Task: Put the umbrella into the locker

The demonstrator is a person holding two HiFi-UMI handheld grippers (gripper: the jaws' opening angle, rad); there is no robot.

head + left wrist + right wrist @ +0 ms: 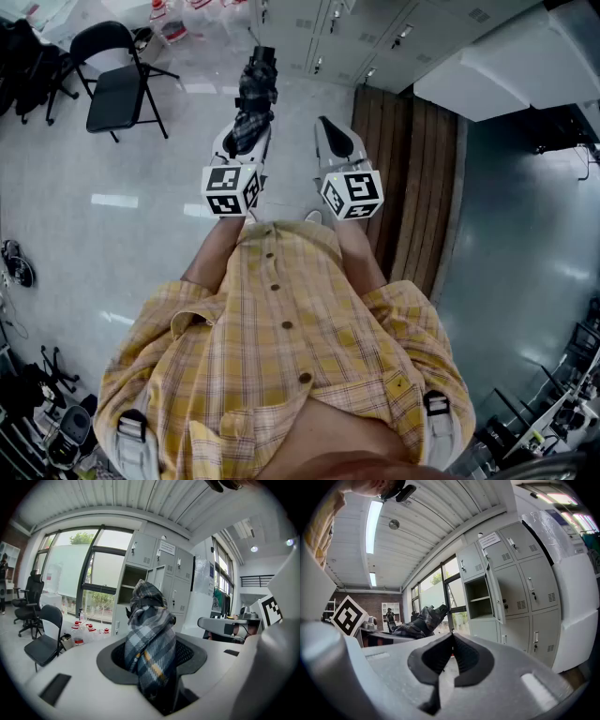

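Note:
A folded plaid umbrella (253,98) sticks out forward from my left gripper (246,141), which is shut on it; in the left gripper view the umbrella (150,644) fills the gap between the jaws. My right gripper (337,141) is held beside it, shut and empty, its tips meeting (452,637). The grey lockers (520,578) stand ahead, one with its door open (480,597), also seen as the open locker (129,590) in the left gripper view. From the right gripper view the umbrella (424,620) shows at the left.
A black folding chair (117,80) stands at the left on the pale floor. A wooden bench or slatted platform (412,178) runs along the right. Water bottles (86,630) sit by the window near the lockers. A white block (506,61) juts out at the upper right.

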